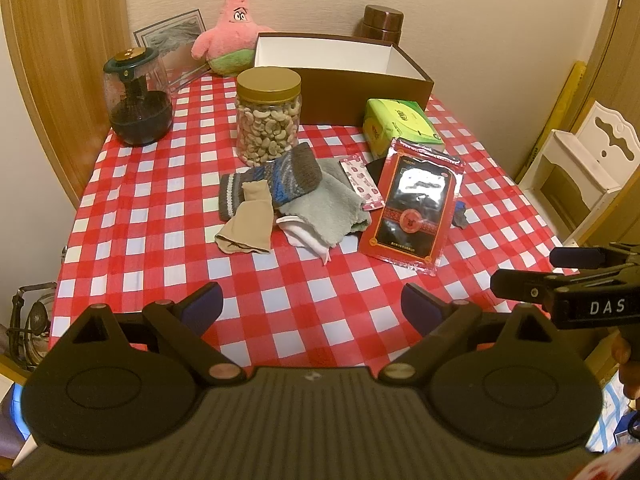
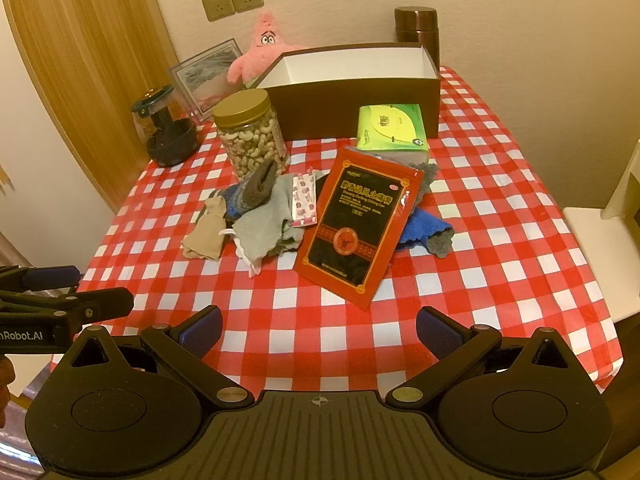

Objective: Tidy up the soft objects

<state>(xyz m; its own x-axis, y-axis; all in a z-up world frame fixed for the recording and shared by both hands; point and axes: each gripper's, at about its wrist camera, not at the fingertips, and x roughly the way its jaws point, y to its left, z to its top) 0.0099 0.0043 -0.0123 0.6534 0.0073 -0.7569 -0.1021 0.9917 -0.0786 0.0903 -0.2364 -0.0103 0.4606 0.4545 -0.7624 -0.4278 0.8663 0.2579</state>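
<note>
- The open brown box stands at the back of the checked tablecloth. Its white inside looks bare, so it probably serves as the bin for the soft things, none of which is in it yet.
- In front of the box, toward the cameras, lies the heap to be sorted: a knitted grey-and-blue sock on top, a beige stocking on its near left, and a grey cloth with a bit of white fabric poking out from under it.
- A red-and-black foil packet leans across the heap's right side, in front of the box's right half. It covers part of a blue-and-grey cloth, so that cloth would likely come out only after the packet is shifted.
- A green tissue pack sits just before the box's front wall; a cashew jar stands at the box's left front corner, and a pink star plush rests left of the box, by the wall.
- The left gripper hovers well short of the box, over bare cloth, with its fingers spread wide and nothing between them.
- The right gripper is equally far from the box, jaws apart and empty, so both seem poised for a first pick.
</note>
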